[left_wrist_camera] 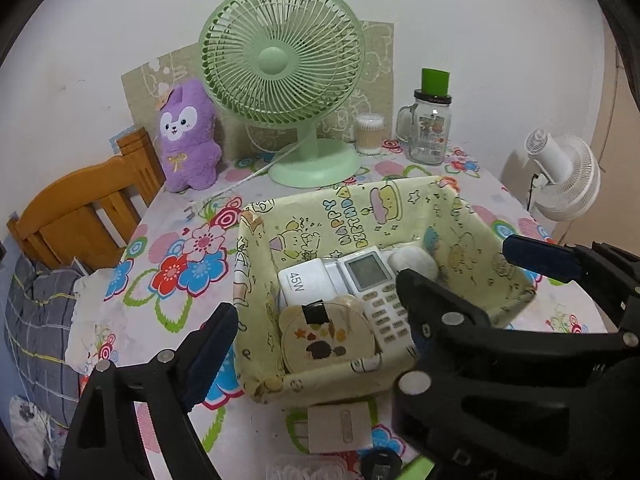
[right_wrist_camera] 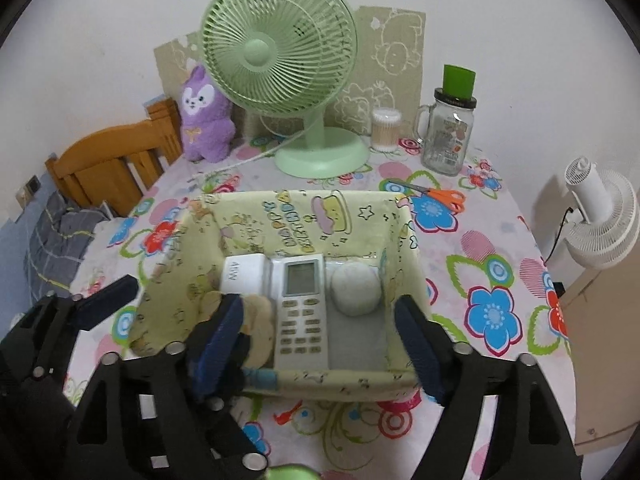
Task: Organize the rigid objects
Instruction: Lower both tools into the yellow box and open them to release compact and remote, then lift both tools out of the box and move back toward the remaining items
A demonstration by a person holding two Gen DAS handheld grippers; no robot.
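Right wrist: soft fabric basket (right_wrist_camera: 280, 216), rectangular.

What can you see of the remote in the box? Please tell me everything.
The remote is white, apparently plastic, with a grey screen at its far end and rows of pale buttons below. It lies flat, face up, lengthwise in the middle of the yellow box. The white charger sits against its left side, the round tin overlaps its near left edge, and the white ball lies close on its right.
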